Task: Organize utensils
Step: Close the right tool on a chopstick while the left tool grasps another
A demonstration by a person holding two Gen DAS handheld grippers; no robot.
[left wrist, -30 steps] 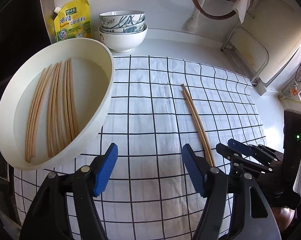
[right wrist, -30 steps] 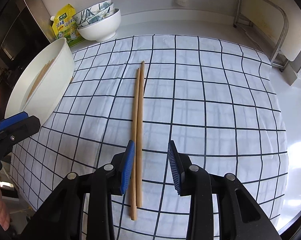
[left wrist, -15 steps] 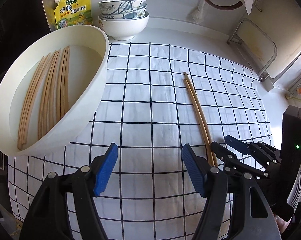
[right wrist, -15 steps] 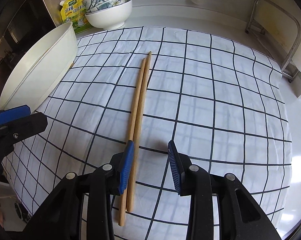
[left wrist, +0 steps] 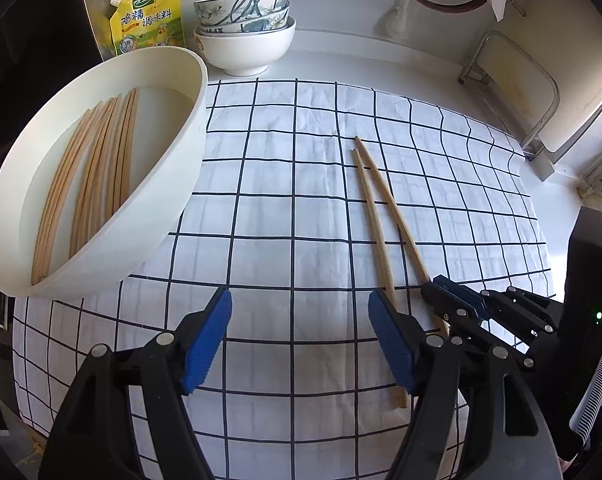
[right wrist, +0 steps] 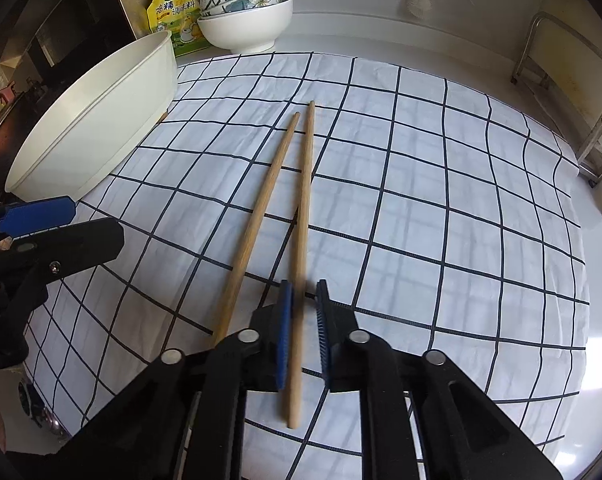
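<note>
Left wrist view: left gripper (left wrist: 299,338) hangs wide apart over the checked cloth (left wrist: 285,208), holding nothing; white basin (left wrist: 157,200) holds chopsticks. Right wrist view: right gripper (right wrist: 303,326) has just closed, clamped on one chopstick (right wrist: 303,216); the second chopstick (right wrist: 257,216) lies just beside.

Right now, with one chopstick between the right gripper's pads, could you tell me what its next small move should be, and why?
Probably a short lift. The right gripper has just been closing and now pinches the right chopstick, while the left chopstick lies loose on the cloth beside it. Raising it clears its neighbour before carrying it to the white tub, where other chopsticks already lie.
</note>
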